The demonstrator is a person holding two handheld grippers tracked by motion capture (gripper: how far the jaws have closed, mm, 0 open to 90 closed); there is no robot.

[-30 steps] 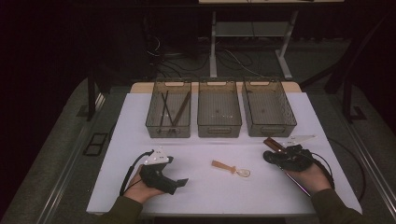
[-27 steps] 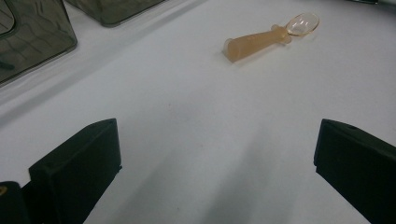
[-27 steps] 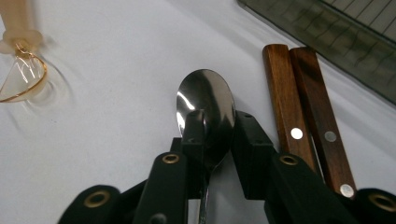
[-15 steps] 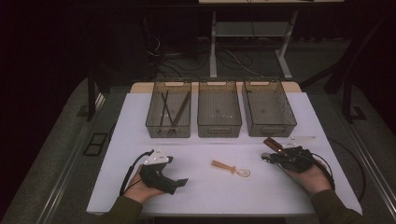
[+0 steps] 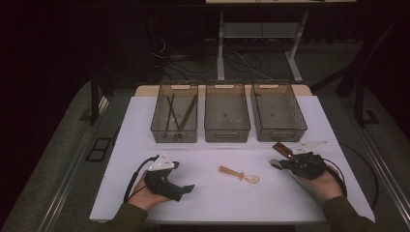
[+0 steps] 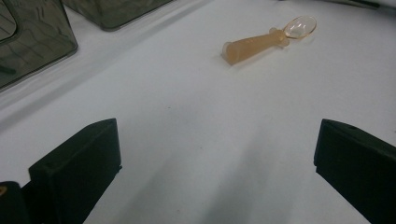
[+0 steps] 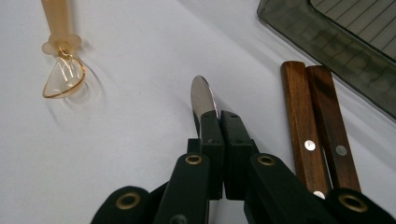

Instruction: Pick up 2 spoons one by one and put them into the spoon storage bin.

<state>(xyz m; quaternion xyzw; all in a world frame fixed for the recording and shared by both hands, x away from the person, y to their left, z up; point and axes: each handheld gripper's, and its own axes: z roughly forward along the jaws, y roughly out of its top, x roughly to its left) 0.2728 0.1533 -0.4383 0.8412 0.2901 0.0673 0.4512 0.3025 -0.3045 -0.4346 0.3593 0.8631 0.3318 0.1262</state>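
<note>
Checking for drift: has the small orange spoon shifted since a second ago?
No. The orange spoon lies at the same spot below the middle bin in the high view.

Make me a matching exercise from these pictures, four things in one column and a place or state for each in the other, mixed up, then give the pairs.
Column one:
1. left gripper
2. right gripper
3. orange spoon
4. left bin

Column two:
A. holds dark sticks
B. jaws wide apart, nothing between them
C. lies on the white table between the two hands
D. jaws shut on a metal blade

Pairs: 1-B, 2-D, 3-C, 4-A
</note>
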